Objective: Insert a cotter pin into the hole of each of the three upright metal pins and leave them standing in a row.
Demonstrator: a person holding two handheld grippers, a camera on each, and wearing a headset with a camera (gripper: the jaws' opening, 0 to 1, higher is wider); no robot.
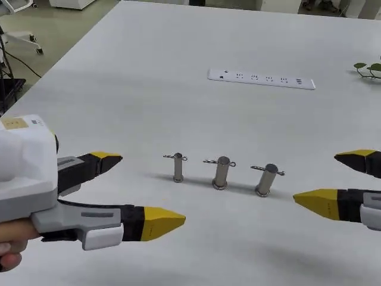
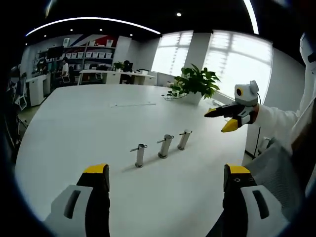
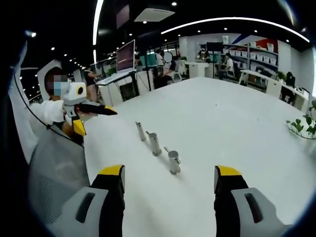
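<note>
Left gripper (image 1: 150, 188) and right gripper (image 1: 316, 177) hung with jaws apart and empty, flanking the three metal pins (image 1: 221, 173) standing in a row on the table (image 1: 149, 89), each apparently carrying its cotter pin (image 1: 217, 162), so the job looked done.

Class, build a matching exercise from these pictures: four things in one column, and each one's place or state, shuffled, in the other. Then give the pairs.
Column one:
1. left tool
2. power strip
3. plant
4. metal pins

Column two:
A. upright in a row, a cotter pin through each
B. lying flat, beyond the row
C. open, holding nothing
D. at the far right edge of the head view

Pairs: 1-C, 2-B, 3-D, 4-A.
</note>
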